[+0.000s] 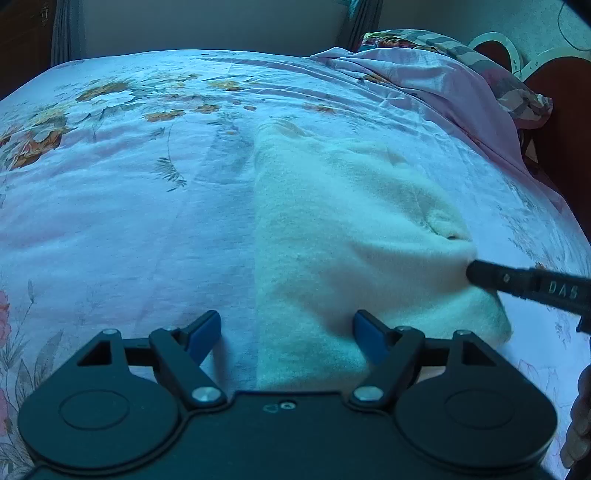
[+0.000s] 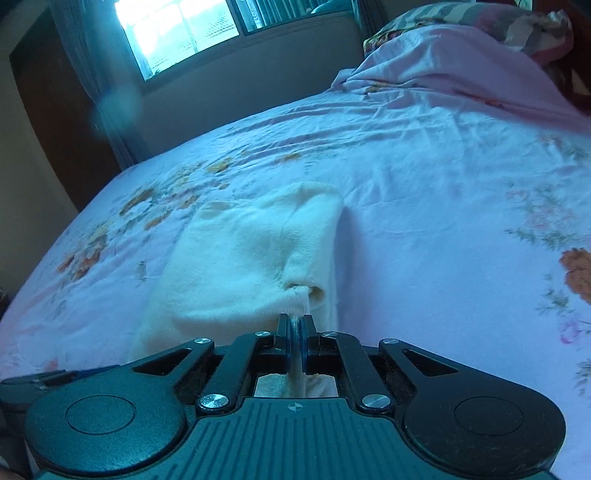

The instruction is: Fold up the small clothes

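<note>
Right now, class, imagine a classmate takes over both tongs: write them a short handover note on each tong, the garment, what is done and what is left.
Left tongs: open, empty, hovering low over the near edge of the cream fleece garment.
Right tongs: shut on the garment's right edge, pinching a fold of fabric.
Garment: lies lengthwise on the pink floral bedsheet, roughly a long strip, apparently already folded once.
Left: probably grip the near edge with the left tongs and fold again, then smooth flat.

Garment (image 1: 351, 229) on bed sheet (image 1: 129, 221), pillow (image 1: 480, 62) behind, window (image 2: 177, 33) beyond bed
</note>
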`<state>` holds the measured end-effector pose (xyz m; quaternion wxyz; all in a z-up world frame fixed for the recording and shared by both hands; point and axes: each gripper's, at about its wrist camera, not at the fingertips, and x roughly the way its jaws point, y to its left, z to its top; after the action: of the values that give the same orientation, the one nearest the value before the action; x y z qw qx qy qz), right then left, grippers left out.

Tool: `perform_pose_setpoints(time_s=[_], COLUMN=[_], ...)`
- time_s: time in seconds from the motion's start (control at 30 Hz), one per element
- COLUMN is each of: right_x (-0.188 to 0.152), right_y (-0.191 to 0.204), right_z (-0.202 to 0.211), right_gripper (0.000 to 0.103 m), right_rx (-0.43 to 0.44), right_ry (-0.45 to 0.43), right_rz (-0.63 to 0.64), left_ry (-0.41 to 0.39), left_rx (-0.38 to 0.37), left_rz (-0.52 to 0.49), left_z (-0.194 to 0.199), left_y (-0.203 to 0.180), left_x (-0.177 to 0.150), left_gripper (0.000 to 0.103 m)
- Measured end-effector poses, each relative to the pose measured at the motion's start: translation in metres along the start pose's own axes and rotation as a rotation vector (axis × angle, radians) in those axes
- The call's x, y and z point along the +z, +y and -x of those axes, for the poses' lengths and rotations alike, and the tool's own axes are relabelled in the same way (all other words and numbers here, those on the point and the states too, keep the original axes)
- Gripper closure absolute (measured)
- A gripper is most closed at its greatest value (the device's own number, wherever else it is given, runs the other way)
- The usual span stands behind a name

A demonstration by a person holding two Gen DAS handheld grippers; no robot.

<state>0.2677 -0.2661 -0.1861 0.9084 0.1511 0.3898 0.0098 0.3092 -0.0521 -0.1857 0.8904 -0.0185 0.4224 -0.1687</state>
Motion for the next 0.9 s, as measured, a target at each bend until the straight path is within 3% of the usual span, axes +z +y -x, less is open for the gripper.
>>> perform_pose_setpoints(time_s=[0.1,0.2,0.33,0.4,0.47,0.5,0.6,0.63,0.7,0.8,0.9], right_x=[-0.002,0.002,0.009,0.010,0.009,0.008,0.004,-0.002,-0.015,-0.013,0.007], right_y=[-0.008,-0.009,-0.009,-0.008,-0.004,-0.002,0.001,-0.003,-0.019,-0.013,0.003], right_z=[-0.006,-0.007,-0.016,-0.019,-0.019,-0.017,-0.006,-0.012,-0.026,-0.011,0.007], right_gripper=[0.096,0.078,0.078,0.081,0.098,0.098,0.103,0.103,0.103,0.103,0.103], right_rx=[0.054,0.064,0.042,0.052,0.054,0.050,-0.051,-0.127,-0.140,-0.167,-0.107], right_ry=[0.033,0.021,0.032,0.037,0.041,0.031,-0.028,-0.005,0.080,0.011,-0.093], right_rz=[-0.047,-0.053,-0.058,-0.056,-0.018,-0.010,0.047,0.067,0.039,0.056,0.065], left_ry=[0.000,0.001,0.002,0.000,0.000,0.000,0.002,0.009,0.012,0.004,-0.009], left_rx=[0.004,0.004,0.006,0.010,0.011,0.011,0.011,0.018,0.013,0.012,0.015], left_rz=[-0.009,-0.010,-0.006,-0.010,-0.011,-0.011,-0.022,-0.024,-0.026,-0.040,-0.046], left_z=[0.000,0.000,0.000,0.000,0.000,0.000,0.000,-0.001,-0.003,-0.002,0.002], left_y=[-0.001,-0.001,0.001,0.000,0.000,0.000,-0.002,-0.003,-0.005,-0.006,-0.005], left_x=[0.000,0.000,0.000,0.000,-0.001,0.000,-0.001,-0.001,-0.003,-0.004,0.000], left_gripper=[0.026,0.026,0.024,0.024,0.024,0.024,0.025,0.025,0.025,0.025,0.028])
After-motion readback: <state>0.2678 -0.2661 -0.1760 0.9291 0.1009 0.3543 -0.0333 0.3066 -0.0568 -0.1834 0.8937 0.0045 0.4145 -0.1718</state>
